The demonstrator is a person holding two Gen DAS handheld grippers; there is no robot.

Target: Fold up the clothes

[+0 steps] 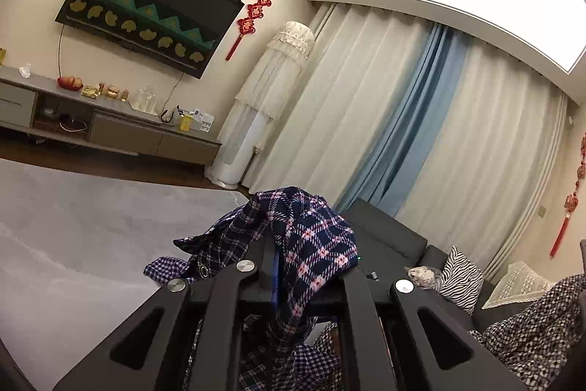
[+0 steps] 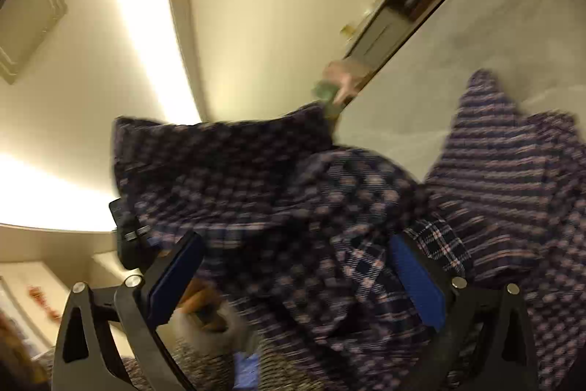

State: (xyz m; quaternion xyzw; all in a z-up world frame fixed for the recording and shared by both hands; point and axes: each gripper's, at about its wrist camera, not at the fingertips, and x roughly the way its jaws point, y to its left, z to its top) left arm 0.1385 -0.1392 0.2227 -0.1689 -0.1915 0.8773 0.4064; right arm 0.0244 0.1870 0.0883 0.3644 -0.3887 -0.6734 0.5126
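Note:
A navy plaid garment with pink and white checks [image 1: 311,244] is pinched in my left gripper [image 1: 276,266], whose jaws are shut on a bunched fold; the cloth is held up in the air and drapes over the fingers. In the right wrist view the same garment [image 2: 274,193] spreads blurred in front of my right gripper [image 2: 293,266]. Its blue-padded fingers [image 2: 175,277] stand wide apart, with cloth lying between and beyond them. The left gripper [image 2: 329,98] and the hand holding it show holding the garment's far edge.
A grey carpet [image 1: 73,226] covers the floor. A TV cabinet [image 1: 110,123] stands along the far wall under a covered screen. A dark sofa [image 1: 403,240] with a zebra cushion [image 1: 457,277] is to the right. Curtains [image 1: 403,134] hang behind.

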